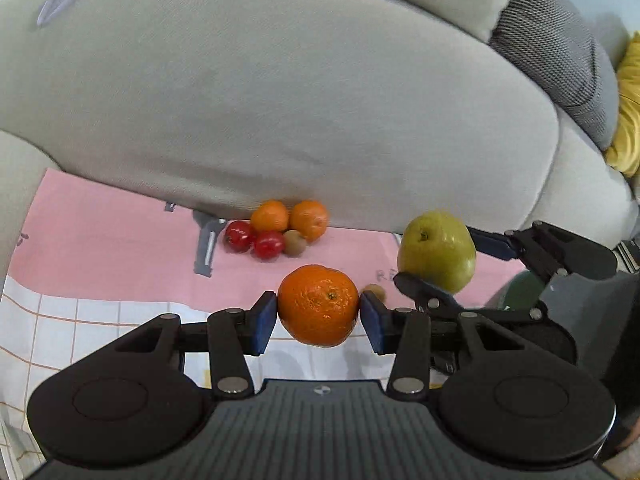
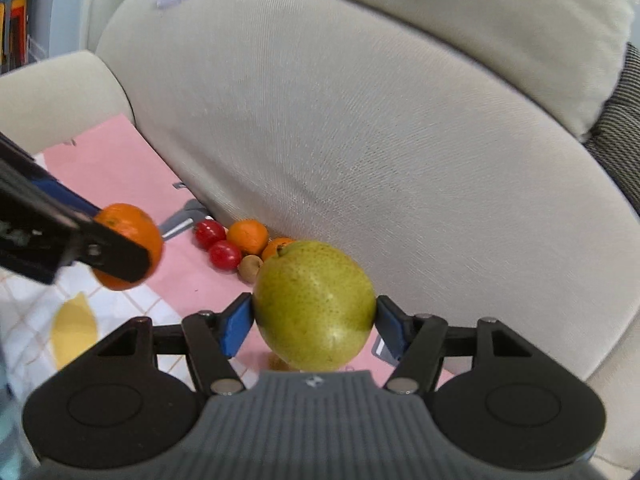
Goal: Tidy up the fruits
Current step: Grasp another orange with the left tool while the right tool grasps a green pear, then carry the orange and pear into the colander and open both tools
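Observation:
My left gripper (image 1: 319,316) is shut on an orange mandarin (image 1: 318,304), held above the cloth; the same mandarin (image 2: 132,240) shows at the left of the right wrist view. My right gripper (image 2: 314,322) is shut on a green pear (image 2: 314,304), which also shows in the left wrist view as the pear (image 1: 438,250) at the right. Against the sofa cushion lies a pile of fruit: two mandarins (image 1: 290,218), two red fruits (image 1: 254,239) and a kiwi (image 1: 295,242). Another kiwi (image 1: 374,292) lies just behind the held mandarin.
A pink and white checked cloth (image 1: 100,248) covers the sofa seat. The beige backrest cushion (image 1: 280,100) rises right behind the fruit pile. A grey tool print or object (image 1: 206,246) lies left of the pile. A yellow item (image 1: 628,112) and a grey patterned cushion (image 1: 560,52) sit at the right.

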`<state>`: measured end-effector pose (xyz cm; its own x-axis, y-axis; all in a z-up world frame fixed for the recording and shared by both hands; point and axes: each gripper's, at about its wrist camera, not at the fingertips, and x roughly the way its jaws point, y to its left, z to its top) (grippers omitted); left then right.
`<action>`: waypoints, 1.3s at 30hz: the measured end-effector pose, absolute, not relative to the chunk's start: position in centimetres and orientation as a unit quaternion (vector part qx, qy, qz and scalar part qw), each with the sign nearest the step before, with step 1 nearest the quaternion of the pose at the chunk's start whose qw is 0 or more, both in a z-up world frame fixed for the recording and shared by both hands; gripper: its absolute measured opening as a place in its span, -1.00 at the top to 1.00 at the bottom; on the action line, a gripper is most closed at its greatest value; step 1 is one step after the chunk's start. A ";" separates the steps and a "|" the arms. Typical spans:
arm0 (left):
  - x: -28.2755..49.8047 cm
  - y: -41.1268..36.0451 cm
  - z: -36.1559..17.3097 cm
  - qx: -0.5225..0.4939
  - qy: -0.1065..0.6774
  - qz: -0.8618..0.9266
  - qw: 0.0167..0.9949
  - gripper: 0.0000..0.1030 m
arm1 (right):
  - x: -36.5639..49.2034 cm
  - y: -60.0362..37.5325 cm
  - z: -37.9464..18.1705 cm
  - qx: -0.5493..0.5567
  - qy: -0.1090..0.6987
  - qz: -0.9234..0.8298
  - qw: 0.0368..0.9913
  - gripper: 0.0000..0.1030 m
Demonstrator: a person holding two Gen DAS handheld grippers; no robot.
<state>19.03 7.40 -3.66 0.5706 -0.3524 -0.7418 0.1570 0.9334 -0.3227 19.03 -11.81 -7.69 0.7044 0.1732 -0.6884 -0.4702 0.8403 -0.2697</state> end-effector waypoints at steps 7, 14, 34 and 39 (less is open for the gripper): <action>16.7 4.7 -2.2 -0.093 0.426 -0.165 0.885 0.00 | 15.1 -13.9 -6.0 -0.203 0.333 0.179 0.903 -0.23; 15.2 1.4 -1.2 -0.080 0.418 -0.191 0.884 0.00 | 12.2 -17.0 -5.3 -0.191 0.333 0.166 0.908 -0.23; 16.1 -11.2 -1.5 -0.007 0.441 -0.296 0.847 0.00 | 10.7 -28.6 -7.3 -0.195 0.390 0.121 0.892 -0.23; 17.0 -13.8 -3.1 0.012 0.464 -0.317 0.827 0.00 | 12.2 -29.9 -8.5 -0.208 0.408 0.126 0.880 -0.23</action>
<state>17.02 -13.84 -3.10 0.3684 -0.5131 -0.7753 0.5351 0.7989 -0.2745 12.17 -29.88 -8.54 0.6355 0.0518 -0.7704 -0.3915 0.8816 -0.2636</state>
